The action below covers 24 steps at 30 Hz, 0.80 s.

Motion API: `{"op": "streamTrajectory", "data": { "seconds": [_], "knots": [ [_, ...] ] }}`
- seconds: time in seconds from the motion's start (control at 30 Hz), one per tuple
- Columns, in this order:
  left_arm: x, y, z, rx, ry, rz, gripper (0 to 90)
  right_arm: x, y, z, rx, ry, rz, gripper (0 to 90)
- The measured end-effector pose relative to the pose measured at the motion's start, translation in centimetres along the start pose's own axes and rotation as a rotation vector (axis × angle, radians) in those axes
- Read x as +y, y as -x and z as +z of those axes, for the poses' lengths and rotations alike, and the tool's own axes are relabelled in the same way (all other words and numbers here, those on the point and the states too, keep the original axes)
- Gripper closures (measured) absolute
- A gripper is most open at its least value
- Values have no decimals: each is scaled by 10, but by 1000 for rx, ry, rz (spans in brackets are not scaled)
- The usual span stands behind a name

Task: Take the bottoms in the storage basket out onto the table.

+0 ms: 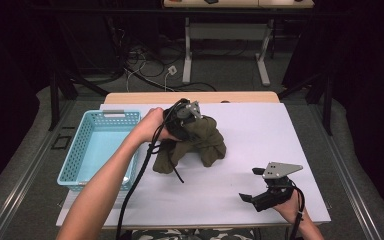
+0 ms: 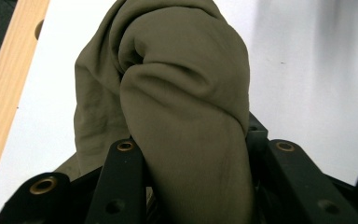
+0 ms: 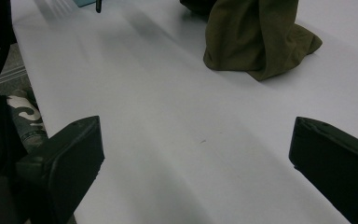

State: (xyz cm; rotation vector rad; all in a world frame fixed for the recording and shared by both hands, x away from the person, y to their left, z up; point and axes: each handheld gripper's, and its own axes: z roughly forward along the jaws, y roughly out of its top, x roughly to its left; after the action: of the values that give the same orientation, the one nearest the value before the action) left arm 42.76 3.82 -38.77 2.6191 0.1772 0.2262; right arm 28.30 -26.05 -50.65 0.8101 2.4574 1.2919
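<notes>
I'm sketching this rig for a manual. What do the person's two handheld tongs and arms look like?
Both tongs are black. The left tongs carry a grey three-cornered plate and trail a thick black cable; brass-ringed holes dot their jaws. The right tongs bear the same grey plate, a black cable, and blocky black pads. The forearms are bare, no sleeves showing.

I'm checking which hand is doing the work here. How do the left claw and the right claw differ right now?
The left claw is shut on the olive cloth, a fold pinched between its jaws; the right claw is open with nothing between its jaws. The left claw sits mid-table beside the blue basket; the right claw rests near the table's front right corner. Both are black and hand-held.
</notes>
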Motion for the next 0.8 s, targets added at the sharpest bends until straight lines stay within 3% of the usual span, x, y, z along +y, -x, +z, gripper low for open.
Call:
{"op": "streamTrajectory", "data": {
  "seconds": [0.47,0.8],
  "knots": [
    [-5,8,13,2,1,-21,632,0,0,0,2,0,0,28],
    [-10,9,25,6,4,-61,625,0,0,0,3,3,1,28]
  ]
}}
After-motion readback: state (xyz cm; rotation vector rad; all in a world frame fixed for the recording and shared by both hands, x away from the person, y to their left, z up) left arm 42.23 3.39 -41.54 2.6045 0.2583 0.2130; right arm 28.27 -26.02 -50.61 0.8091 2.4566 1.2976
